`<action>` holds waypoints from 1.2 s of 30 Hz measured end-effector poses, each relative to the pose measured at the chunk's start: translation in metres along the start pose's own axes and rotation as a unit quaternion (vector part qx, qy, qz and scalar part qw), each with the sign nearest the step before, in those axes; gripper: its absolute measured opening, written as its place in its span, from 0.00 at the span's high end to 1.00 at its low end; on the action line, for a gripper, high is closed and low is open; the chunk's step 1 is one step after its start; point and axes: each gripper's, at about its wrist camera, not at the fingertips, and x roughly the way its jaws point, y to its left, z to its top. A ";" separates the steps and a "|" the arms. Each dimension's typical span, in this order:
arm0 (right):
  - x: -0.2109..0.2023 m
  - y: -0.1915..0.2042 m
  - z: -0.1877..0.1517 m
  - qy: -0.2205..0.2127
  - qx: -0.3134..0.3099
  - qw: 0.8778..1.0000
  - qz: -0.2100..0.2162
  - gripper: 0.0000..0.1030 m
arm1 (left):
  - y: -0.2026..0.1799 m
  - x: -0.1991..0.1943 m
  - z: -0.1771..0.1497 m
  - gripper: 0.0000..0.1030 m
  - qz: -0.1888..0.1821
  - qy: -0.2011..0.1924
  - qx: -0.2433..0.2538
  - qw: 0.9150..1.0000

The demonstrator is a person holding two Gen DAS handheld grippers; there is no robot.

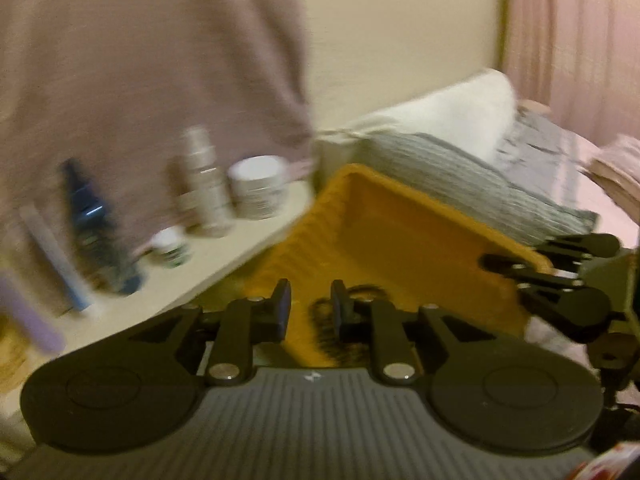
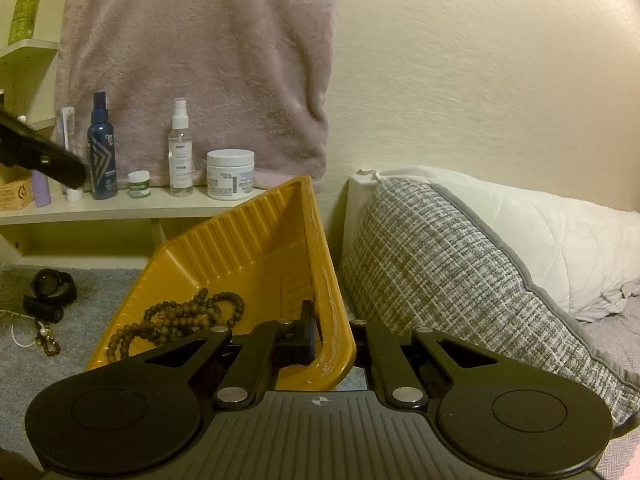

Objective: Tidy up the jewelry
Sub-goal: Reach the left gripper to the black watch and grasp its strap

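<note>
a: where are we?

b: my right claw is clenched on the rim of the yellow tray, tilted on the bed, brown bead necklace inside. my left claw hangs parted, holding nothing.

a: next?

b: likely fetch the watch and small beads off the grey blanket. the left view is blurred; one right finger hides behind the rim.
</note>
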 end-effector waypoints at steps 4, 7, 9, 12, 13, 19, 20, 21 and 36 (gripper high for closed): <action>0.000 0.001 0.000 0.000 0.001 1.000 -0.001 0.95 | 0.031 -0.017 -0.024 0.81 0.064 -0.002 -0.040 0.997; 0.000 0.001 0.000 0.000 0.001 1.000 -0.001 0.95 | 0.053 -0.028 -0.046 0.81 0.112 0.004 -0.069 0.991; 0.000 0.001 0.000 -0.001 0.000 1.000 -0.001 0.95 | 0.068 -0.034 -0.060 0.81 0.139 0.007 -0.093 0.986; -0.001 0.002 0.000 -0.001 0.000 1.000 -0.001 0.95 | 0.087 -0.043 -0.078 0.81 0.167 0.008 -0.128 0.978; -0.001 0.002 0.000 -0.001 0.000 1.000 -0.002 0.95 | 0.091 -0.046 -0.084 0.80 0.176 0.008 -0.136 0.975; -0.001 0.002 0.001 -0.001 -0.001 1.000 -0.003 0.95 | 0.105 -0.053 -0.116 0.78 0.211 0.015 -0.180 0.961; -0.001 0.002 0.001 -0.001 -0.002 1.000 -0.003 0.95 | 0.106 -0.052 -0.120 0.78 0.213 0.018 -0.186 0.959; -0.001 0.002 0.001 -0.001 -0.002 1.000 -0.003 0.95 | 0.105 -0.052 -0.124 0.78 0.214 0.019 -0.191 0.958; 0.002 0.000 0.001 0.002 -0.004 1.000 -0.004 0.95 | 0.072 0.003 -0.154 0.20 0.192 0.023 -0.225 0.955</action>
